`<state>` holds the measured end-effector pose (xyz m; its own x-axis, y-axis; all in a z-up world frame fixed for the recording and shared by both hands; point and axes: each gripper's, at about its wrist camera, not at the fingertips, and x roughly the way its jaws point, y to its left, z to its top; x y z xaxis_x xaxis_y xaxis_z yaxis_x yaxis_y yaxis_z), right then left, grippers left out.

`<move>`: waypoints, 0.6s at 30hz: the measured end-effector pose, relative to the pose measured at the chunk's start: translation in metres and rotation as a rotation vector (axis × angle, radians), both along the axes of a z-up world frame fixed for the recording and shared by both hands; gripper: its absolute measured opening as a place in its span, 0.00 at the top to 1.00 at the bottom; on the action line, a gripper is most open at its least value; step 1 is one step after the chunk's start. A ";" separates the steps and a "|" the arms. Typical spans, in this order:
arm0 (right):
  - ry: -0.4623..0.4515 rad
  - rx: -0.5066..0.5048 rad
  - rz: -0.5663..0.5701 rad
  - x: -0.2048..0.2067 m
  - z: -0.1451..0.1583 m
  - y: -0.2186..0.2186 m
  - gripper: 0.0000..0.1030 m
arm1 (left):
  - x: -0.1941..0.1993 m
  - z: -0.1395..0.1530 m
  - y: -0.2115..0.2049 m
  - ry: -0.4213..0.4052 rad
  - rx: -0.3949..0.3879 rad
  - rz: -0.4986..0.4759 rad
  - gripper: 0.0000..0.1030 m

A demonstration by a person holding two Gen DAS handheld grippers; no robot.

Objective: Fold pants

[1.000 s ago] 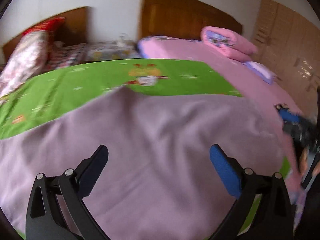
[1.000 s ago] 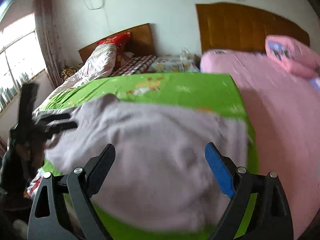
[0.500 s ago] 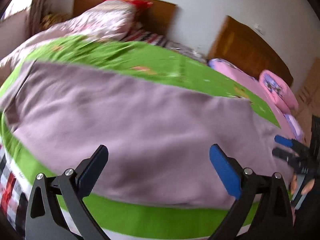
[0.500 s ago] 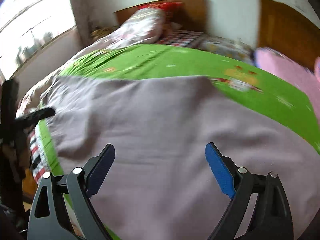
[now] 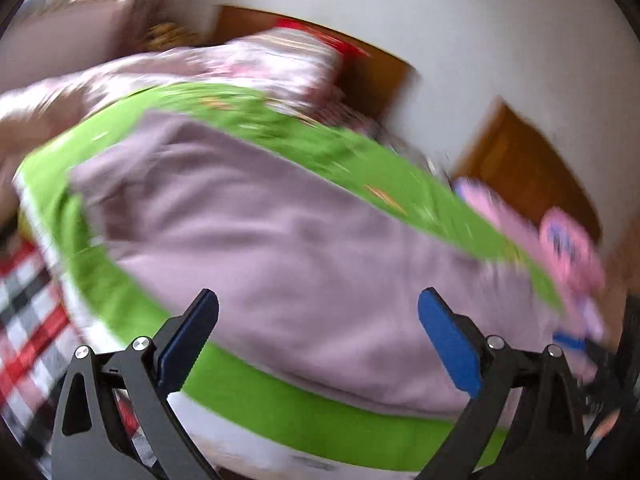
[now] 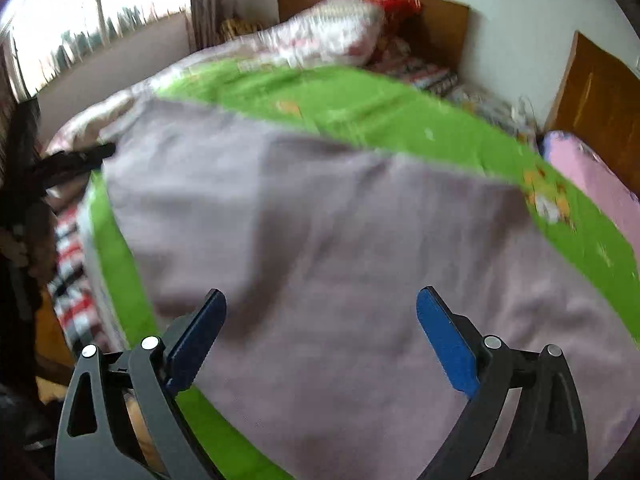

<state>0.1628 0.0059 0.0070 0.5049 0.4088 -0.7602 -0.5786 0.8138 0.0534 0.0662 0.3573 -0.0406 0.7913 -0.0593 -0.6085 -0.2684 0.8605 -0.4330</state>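
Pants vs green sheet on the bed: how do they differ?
Colour: the pants are plain mauve; the green sheet is bright green with small printed motifs.
Layer: the pants lie on top; the sheet lies under them.
Extent: the sheet is wider and shows as a border around the pants on the far, left and near sides.
Shared: both are spread fairly flat on the bed, and neither is gripped by the open left gripper or right gripper.

White walls (image 6: 512,8), bright window (image 6: 92,20) with curtain (image 6: 208,0), wooden headboard (image 6: 444,24), green bedspread (image 6: 360,100), pink bed (image 6: 596,176) alongside
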 end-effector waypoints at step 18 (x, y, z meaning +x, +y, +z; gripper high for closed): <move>-0.020 0.094 0.239 0.005 0.013 0.134 0.09 | 0.008 -0.069 0.155 -0.040 -0.538 0.163 0.34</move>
